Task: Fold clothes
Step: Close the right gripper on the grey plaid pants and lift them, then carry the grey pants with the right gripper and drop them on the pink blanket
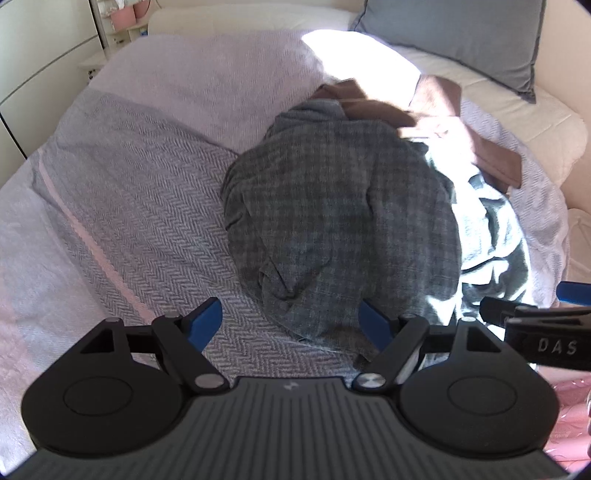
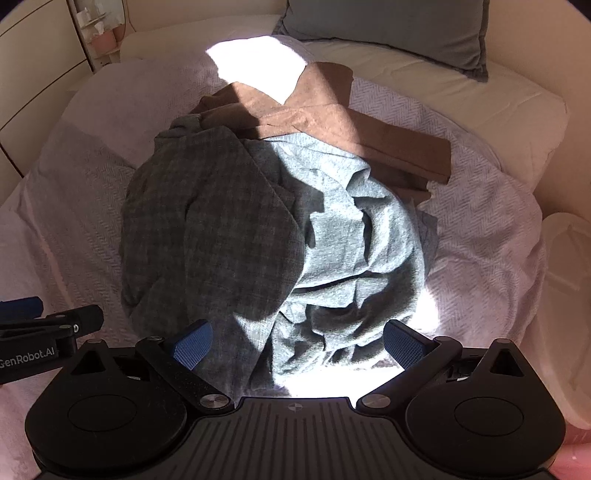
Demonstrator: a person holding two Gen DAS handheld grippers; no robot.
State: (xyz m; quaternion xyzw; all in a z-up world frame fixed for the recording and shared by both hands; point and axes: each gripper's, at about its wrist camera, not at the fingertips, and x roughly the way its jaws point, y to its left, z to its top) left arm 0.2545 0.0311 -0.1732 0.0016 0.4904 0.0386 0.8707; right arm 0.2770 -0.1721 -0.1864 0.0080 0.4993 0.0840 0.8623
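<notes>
A crumpled grey-green checked garment (image 1: 332,206) (image 2: 236,229) lies in a heap on the bed, half in shadow and half in bright sun. Behind it rests a folded brown garment (image 1: 491,158) (image 2: 388,147). My left gripper (image 1: 291,325) is open, its blue pads either side of the heap's near hem, with nothing gripped. My right gripper (image 2: 297,347) is open too, hovering over the heap's near edge. Each gripper shows at the edge of the other's view: the right gripper (image 1: 535,317) and the left gripper (image 2: 40,317).
A lilac herringbone bedspread (image 1: 140,206) (image 2: 491,236) covers the bed. A grey-blue pillow (image 1: 469,37) (image 2: 391,33) sits at the head on a cream mattress. White cupboards (image 1: 33,59) and a small shelf with pink pots (image 2: 99,33) stand at the left.
</notes>
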